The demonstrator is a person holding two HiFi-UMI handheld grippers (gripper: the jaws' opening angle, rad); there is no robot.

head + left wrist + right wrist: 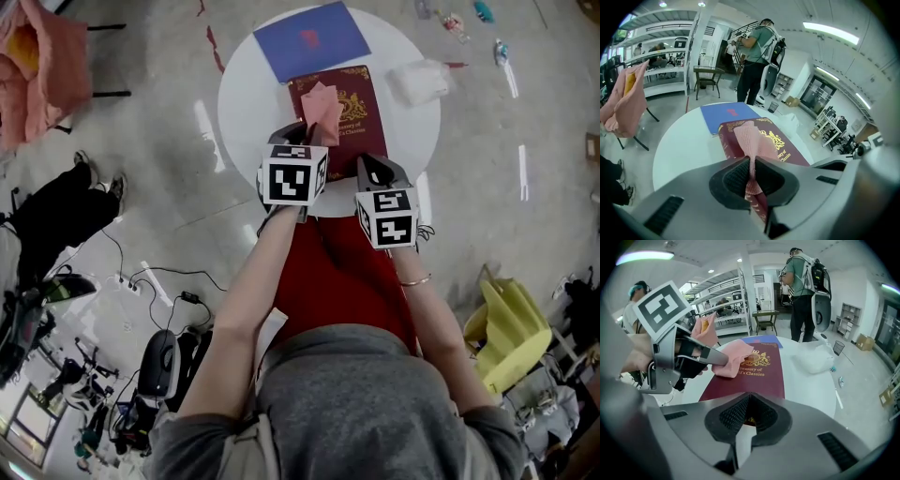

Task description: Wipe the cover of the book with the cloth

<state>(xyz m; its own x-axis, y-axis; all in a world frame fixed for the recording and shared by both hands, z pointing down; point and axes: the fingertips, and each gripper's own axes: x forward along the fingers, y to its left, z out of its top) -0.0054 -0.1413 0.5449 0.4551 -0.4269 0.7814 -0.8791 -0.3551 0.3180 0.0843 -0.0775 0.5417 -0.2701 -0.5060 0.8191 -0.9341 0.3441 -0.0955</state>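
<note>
The round white table [242,103] carries the maroon book [354,117] at its centre, its gilt-crested cover up and its long side running from 6 toward 12 o'clock; a blue folder [309,37] lies at the table's 12 o'clock, its near edge touching or overlapping the book's far end; a crumpled white wad [419,81] sits at 2 o'clock, apart from the book; the left gripper [309,133] comes in from 6 o'clock with its jaws clamped on the pink cloth [323,105], and the left gripper view shows the cloth pinched in a thin fold between the pads, its free end spread on the cover over the crest; the right gripper [377,169] sits at the book's 5 o'clock corner, its jaws drawn together with nothing clearly between them, their tips at the book's near edge; whether they press on the cover I cannot tell; off the table at 10 o'clock a pink garment [42,66] hangs over a chair
</note>
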